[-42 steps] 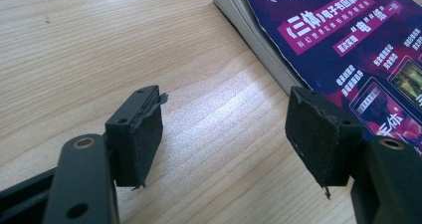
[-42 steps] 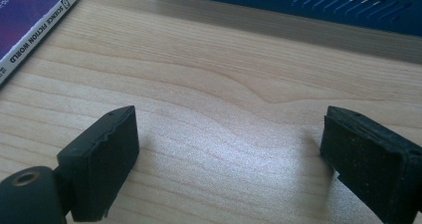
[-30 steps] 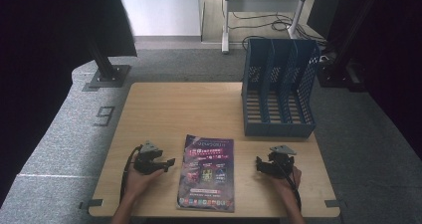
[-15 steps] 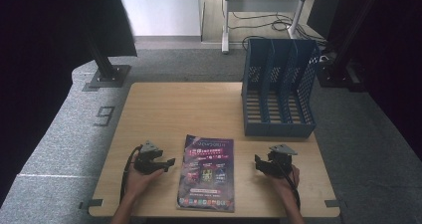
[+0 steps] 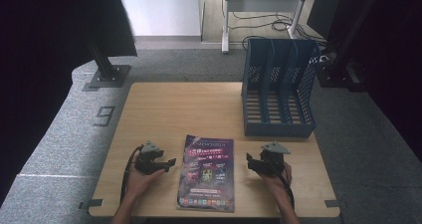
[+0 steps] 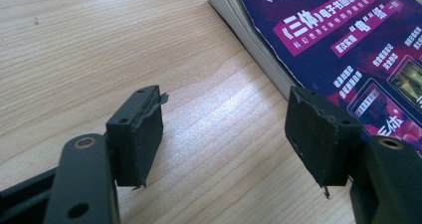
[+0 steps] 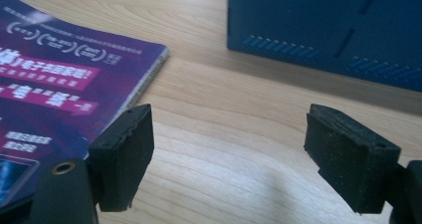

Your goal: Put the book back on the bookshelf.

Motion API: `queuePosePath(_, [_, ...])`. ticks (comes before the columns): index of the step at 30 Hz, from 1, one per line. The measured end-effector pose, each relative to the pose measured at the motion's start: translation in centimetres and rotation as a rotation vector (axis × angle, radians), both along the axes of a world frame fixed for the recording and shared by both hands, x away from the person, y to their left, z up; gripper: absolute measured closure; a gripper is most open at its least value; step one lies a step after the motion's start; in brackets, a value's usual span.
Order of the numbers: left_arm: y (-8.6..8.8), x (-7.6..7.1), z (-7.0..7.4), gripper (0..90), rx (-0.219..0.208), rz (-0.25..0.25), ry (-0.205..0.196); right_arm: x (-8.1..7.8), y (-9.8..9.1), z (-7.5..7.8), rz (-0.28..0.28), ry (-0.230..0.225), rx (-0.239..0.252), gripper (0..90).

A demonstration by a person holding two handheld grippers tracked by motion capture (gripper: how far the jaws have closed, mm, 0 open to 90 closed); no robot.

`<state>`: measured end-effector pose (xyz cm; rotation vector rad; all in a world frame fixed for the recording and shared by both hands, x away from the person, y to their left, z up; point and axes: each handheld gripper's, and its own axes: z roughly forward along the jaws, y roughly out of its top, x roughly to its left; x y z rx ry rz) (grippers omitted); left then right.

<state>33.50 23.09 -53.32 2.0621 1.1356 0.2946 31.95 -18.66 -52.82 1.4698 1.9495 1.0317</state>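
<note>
Blue file rack [image 5: 278, 92], three upright slots, magazine [image 5: 206, 173] flat on table [image 5: 164, 109]

Blue file rack [image 5: 279, 89], 3 slots, upright at 1–2 o'clock on the wood surface [image 5: 184, 109]. Grey carpet floor [image 5: 64, 134] w/ a "9" mark [image 5: 104, 116] at 9 o'clock. Black stand base [image 5: 106, 77] at 10 o'clock; white frame legs + cables [image 5: 259, 15] at 12.
</note>
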Motion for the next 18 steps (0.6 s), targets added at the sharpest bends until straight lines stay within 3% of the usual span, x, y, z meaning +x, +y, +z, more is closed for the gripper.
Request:
queuePosePath(9, [0.3,-0.3,0.5,31.6,-0.018,0.002,-0.014,0.7,2.9,1.9,0.058,-0.033,0.015,19.9])
queuePosePath(18, [0.2,-0.2,0.4,31.6,-0.011,0.001,-0.009,1.6,5.1,2.0,0.092,-0.038,0.038,20.5])
